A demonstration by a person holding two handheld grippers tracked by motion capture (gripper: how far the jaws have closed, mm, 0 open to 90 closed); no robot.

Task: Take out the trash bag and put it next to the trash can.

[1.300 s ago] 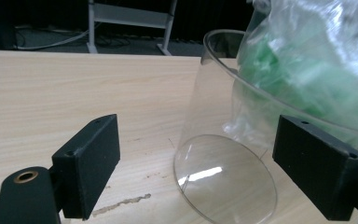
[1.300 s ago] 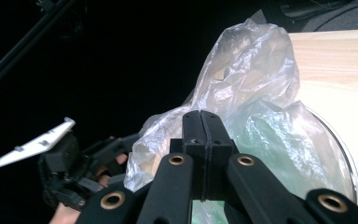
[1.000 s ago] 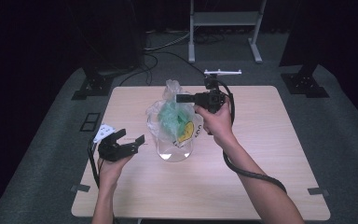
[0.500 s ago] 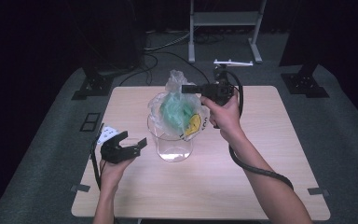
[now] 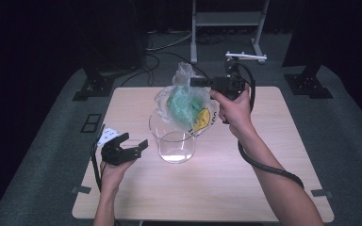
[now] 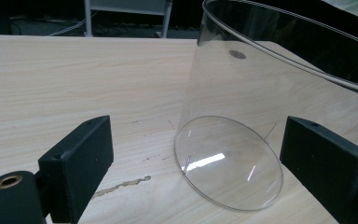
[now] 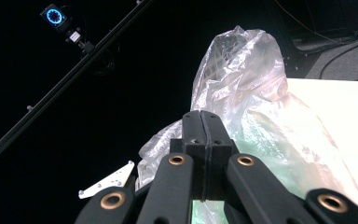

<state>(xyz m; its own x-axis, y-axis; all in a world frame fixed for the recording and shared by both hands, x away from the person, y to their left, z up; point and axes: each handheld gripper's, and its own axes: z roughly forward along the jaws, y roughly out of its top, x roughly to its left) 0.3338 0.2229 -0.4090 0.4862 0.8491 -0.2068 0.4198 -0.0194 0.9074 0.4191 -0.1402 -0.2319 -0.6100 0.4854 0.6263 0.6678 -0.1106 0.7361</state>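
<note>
Both grippers are matte black: the left gripper (image 6: 193, 163) has blocky rectangular jaws, the right gripper (image 7: 200, 123) brass-ringed pivots behind them and a thick black cable.

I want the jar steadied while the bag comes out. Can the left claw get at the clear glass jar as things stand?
Probably yes. The left claw is open, aimed at the clear glass jar, with bare wooden table between them. The clear plastic bag hangs above, pinched by the right claw.
</note>
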